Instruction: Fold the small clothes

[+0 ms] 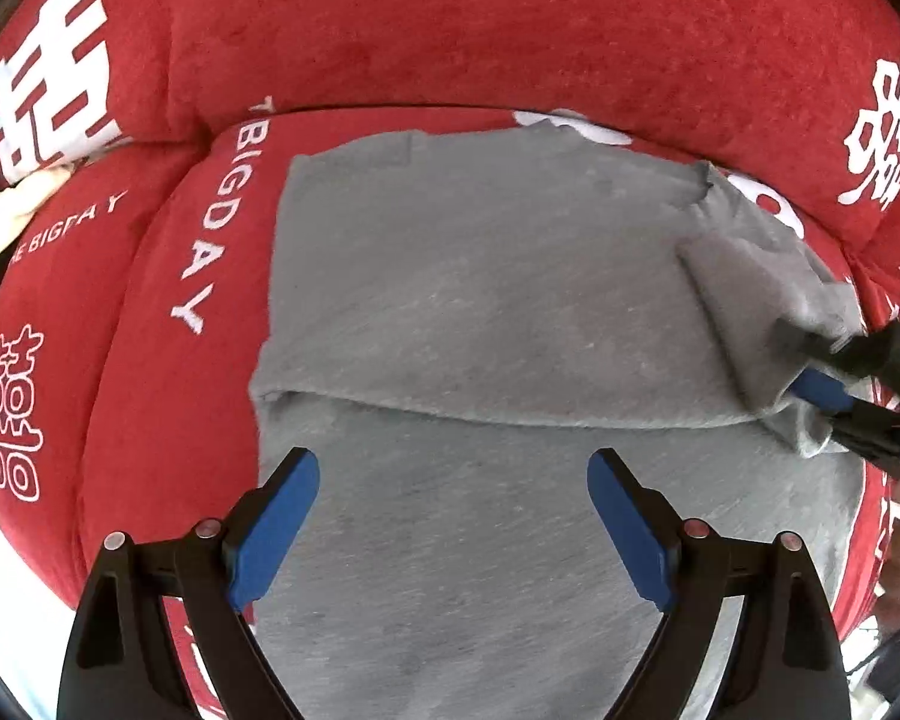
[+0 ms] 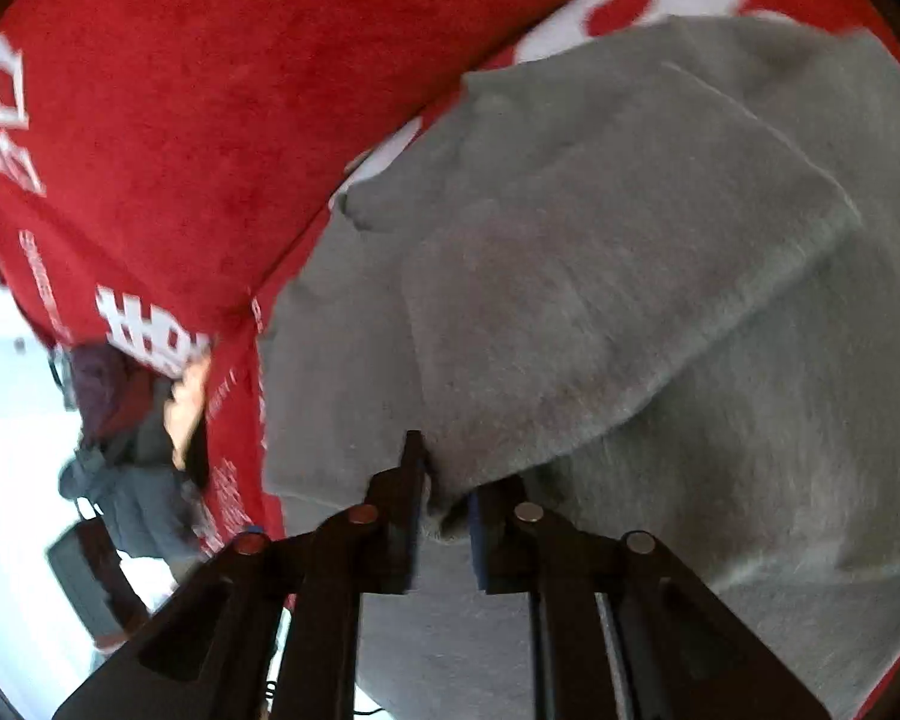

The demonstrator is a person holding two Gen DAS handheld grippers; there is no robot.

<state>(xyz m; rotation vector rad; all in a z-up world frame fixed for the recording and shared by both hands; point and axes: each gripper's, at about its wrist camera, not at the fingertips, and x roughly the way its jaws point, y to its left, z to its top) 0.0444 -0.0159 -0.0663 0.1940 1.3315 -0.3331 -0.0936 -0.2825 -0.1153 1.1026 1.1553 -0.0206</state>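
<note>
Across a red sofa cover (image 1: 510, 30) lies a grey garment (image 1: 480, 300), spread flat over the seat cushions and partly folded, with one layer's hem running across it from side to side. White print runs over the red cloth: beside the garment's left edge the letters "BIGDAY" (image 1: 201, 240) read down the cushion, and further left a second line shows "E BIG" followed by letters too creased to make out. Large white double-happiness characters (image 1: 48, 72) sit on the backrest at the upper left, another (image 1: 879, 138) on the right, and an outlined one (image 1: 12, 414) low on the left cushion.

From the left wrist view, the left gripper (image 1: 453, 516) hangs over the near part of the garment with its blue pads (image 1: 276, 528) spread wide apart and nothing between them.

At the garment's right edge the right gripper (image 1: 822, 372) reaches in from the side, a turned-over flap of grey cloth (image 1: 762, 276) lying against its blue finger. From the right wrist view, the right gripper (image 2: 444, 516) has its jaws narrowly parted, and a bunched corner of the folded grey layer (image 2: 600, 300) sits in the gap between them; motion blur keeps me from telling whether the pads press on the cloth.
</note>
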